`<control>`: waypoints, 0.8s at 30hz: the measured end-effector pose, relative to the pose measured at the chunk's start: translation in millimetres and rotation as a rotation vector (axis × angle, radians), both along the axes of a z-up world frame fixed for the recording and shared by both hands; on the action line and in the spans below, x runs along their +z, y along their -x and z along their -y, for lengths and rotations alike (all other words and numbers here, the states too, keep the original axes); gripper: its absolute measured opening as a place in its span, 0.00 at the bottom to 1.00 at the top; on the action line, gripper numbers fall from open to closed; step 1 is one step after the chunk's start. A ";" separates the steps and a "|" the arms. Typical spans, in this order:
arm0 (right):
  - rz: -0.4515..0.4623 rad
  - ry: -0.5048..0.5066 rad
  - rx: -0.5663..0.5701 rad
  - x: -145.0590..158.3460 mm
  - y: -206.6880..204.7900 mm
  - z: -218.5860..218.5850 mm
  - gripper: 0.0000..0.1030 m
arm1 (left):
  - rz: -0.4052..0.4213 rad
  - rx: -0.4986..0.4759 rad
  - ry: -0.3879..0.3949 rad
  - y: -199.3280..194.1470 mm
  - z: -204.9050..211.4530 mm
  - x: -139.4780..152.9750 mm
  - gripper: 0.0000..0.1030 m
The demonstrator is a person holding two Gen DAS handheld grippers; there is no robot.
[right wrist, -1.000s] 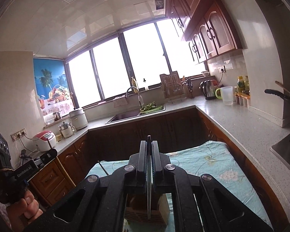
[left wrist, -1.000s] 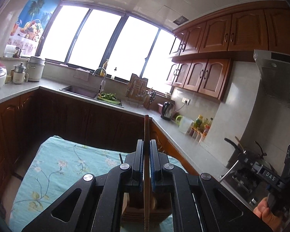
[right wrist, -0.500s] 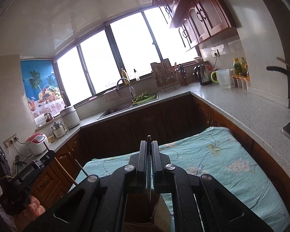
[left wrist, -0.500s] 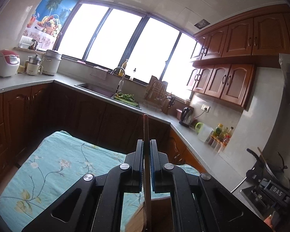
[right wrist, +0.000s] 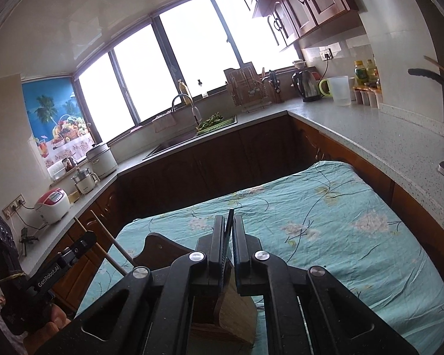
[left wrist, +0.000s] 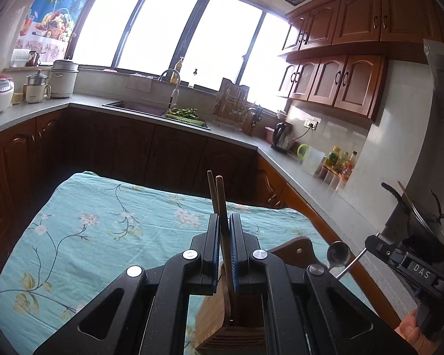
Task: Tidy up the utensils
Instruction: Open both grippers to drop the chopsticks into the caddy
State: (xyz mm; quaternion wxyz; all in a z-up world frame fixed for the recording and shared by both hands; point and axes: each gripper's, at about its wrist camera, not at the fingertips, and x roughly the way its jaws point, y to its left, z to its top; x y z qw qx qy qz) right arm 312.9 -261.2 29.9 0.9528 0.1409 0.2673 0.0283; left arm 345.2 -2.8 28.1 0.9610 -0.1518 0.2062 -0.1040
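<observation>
Wooden chopsticks point(left wrist: 219, 204) are pinched by the left gripper point(left wrist: 225, 254), marked "GenRobot.AI", above the bamboo holder point(left wrist: 213, 319); the right gripper point(right wrist: 228, 254), marked "DAS", pinches a spoon point(left wrist: 339, 256) beside that holder

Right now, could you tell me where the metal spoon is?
In the left wrist view, the metal spoon shows at lower right, held by the right gripper, bowl up, beside the wooden utensil holder on the floral tablecloth.
</observation>
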 end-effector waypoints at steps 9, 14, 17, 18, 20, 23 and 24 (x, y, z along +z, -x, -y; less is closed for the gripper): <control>-0.009 -0.003 0.002 0.0 -4.7 2.2 0.09 | -0.007 -0.003 -0.022 8.1 -6.6 -0.2 0.05; 0.004 -0.035 0.015 2.6 0.1 7.4 0.36 | -0.027 0.001 -0.023 9.6 -7.9 6.0 0.26; 0.028 -0.047 0.010 8.5 10.0 10.8 0.55 | -0.027 0.008 -0.018 19.1 -12.2 8.3 0.39; 0.036 -0.054 0.011 10.5 14.2 12.4 0.61 | -0.029 0.011 -0.016 22.3 -13.2 8.6 0.43; 0.056 -0.062 0.008 15.0 24.4 15.5 0.70 | -0.029 0.020 -0.011 31.3 -18.5 11.2 0.52; 0.085 -0.053 0.003 20.6 44.3 18.6 0.80 | -0.040 0.038 -0.017 48.0 -25.5 12.8 0.65; 0.086 -0.051 0.004 21.8 51.0 19.8 0.82 | -0.044 0.042 -0.021 54.0 -26.9 13.2 0.66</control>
